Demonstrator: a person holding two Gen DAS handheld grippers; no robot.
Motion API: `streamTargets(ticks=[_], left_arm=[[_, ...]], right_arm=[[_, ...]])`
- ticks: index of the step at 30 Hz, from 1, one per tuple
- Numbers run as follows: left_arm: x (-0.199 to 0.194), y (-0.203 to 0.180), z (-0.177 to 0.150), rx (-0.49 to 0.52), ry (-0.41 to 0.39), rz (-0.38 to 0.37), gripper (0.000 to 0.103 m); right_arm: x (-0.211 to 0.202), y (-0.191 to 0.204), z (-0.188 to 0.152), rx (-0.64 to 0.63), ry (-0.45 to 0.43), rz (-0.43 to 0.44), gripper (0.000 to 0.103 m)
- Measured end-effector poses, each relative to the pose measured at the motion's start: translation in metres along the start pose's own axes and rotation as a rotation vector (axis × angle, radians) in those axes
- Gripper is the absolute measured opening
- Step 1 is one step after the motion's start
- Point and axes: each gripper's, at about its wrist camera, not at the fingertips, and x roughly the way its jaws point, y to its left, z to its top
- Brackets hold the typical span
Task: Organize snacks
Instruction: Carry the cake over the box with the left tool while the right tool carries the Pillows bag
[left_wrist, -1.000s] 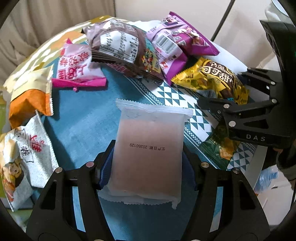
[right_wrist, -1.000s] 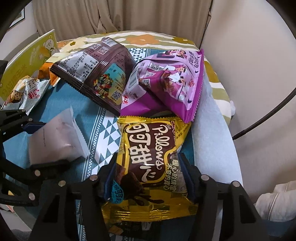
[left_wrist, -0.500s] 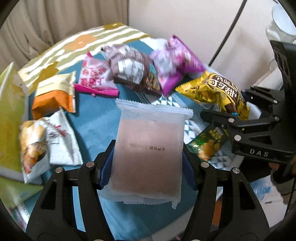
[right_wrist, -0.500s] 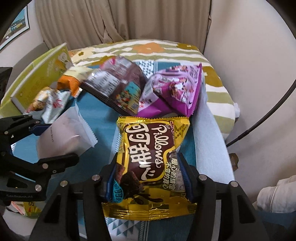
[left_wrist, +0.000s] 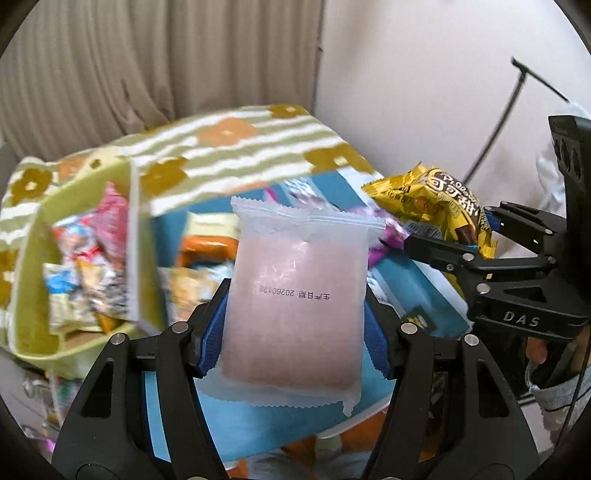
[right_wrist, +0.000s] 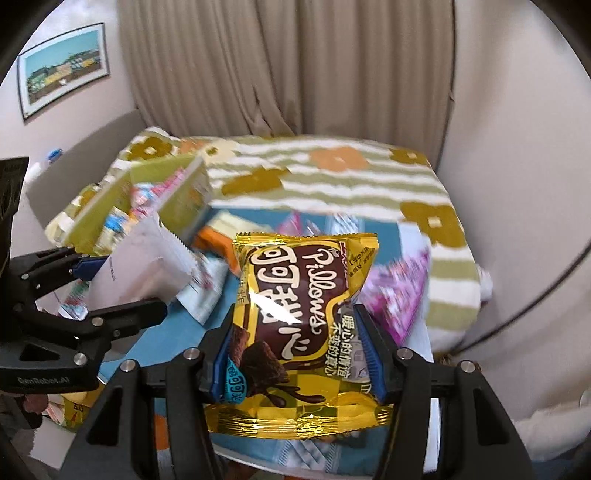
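Note:
My left gripper (left_wrist: 295, 332) is shut on a pale pink translucent snack packet (left_wrist: 295, 310) and holds it up above the table. It also shows in the right wrist view (right_wrist: 136, 266), held by the left gripper (right_wrist: 110, 288). My right gripper (right_wrist: 295, 354) is shut on a gold and brown Pillows snack bag (right_wrist: 299, 317), lifted off the table; the bag also shows at the right of the left wrist view (left_wrist: 432, 206). A yellow-green box (left_wrist: 33, 295) with several snacks inside stands at the left, also seen in the right wrist view (right_wrist: 110, 199).
Loose snack packets lie on the blue cloth: an orange one (left_wrist: 207, 243), a purple one (right_wrist: 402, 291), a white one (right_wrist: 207, 291). A green striped flowered cover (right_wrist: 332, 173) lies behind. Curtains and a wall are at the back.
Both grippers have risen with their packets and tilted up; the table has dropped lower in view and the yellow-green box has come into sight at the left.

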Motion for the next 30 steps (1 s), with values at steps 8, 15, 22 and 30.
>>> streamTargets(ticks=[8,15,22,30], left_arm=[[-0.036,0.098,0.006,-0.129,-0.030,0.101,0.060],[-0.040,0.203,-0.003,-0.228,0.002,0.213,0.060],[-0.019,0.271,-0.019,-0.257,0.062,0.227,0.061],[0.008,0.295,-0.022,-0.211,0.080,0.191,0.091]], right_arm=[[0.008,0.073,0.058,-0.058,-0.072,0.096,0.053],[0.054,0.153,0.101,-0.068,-0.044,0.203,0.053],[0.093,0.211,0.119,-0.096,0.006,0.223,0.054],[0.119,0.231,0.125,-0.062,0.078,0.196,0.054]])
